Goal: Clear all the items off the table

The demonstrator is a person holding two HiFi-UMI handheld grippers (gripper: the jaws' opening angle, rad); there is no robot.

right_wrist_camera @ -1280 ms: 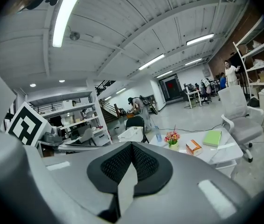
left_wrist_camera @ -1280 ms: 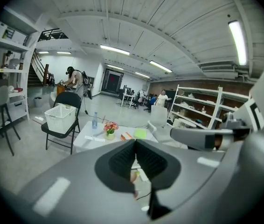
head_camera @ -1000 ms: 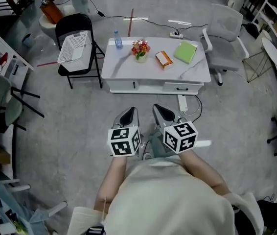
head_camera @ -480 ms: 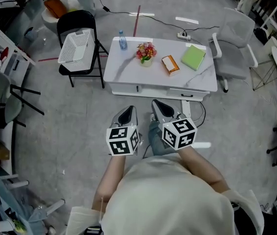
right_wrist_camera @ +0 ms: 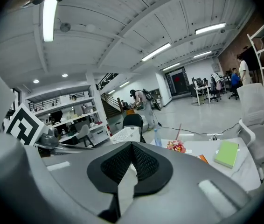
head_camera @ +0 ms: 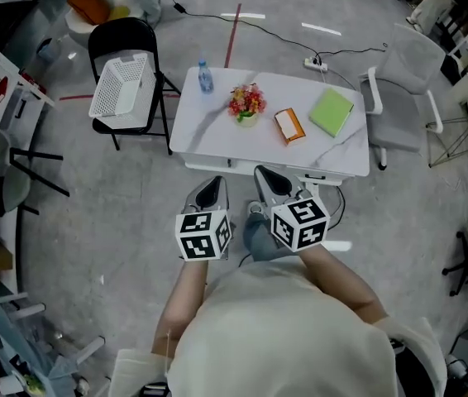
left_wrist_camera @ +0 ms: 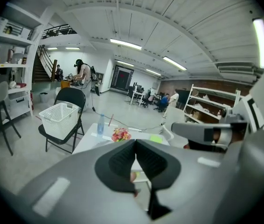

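A low white table (head_camera: pixel 209 135) stands ahead of me on the grey floor. On it are a clear water bottle (head_camera: pixel 205 75) at the far left, a small pot of flowers (head_camera: pixel 246 104), an orange box (head_camera: pixel 288 125) and a green book (head_camera: pixel 331 112). My left gripper (head_camera: pixel 210 189) and right gripper (head_camera: pixel 268 179) hover side by side just short of the table's near edge, both shut and empty. The left gripper view shows the bottle (left_wrist_camera: pixel 100 124), the flowers (left_wrist_camera: pixel 121 134) and the green book (left_wrist_camera: pixel 156 138); the right gripper view shows the flowers (right_wrist_camera: pixel 176 146) and book (right_wrist_camera: pixel 226 153).
A white mesh basket (head_camera: pixel 121 84) rests on a black folding chair (head_camera: pixel 126 41) left of the table. A grey office chair (head_camera: pixel 406 81) stands at the table's right end. Cables and a power strip (head_camera: pixel 316 63) lie on the floor behind; shelving lines the left side.
Both grippers, still shut, have come closer to the table, which now lies larger and nearer in the head view. Nothing on the table has moved.
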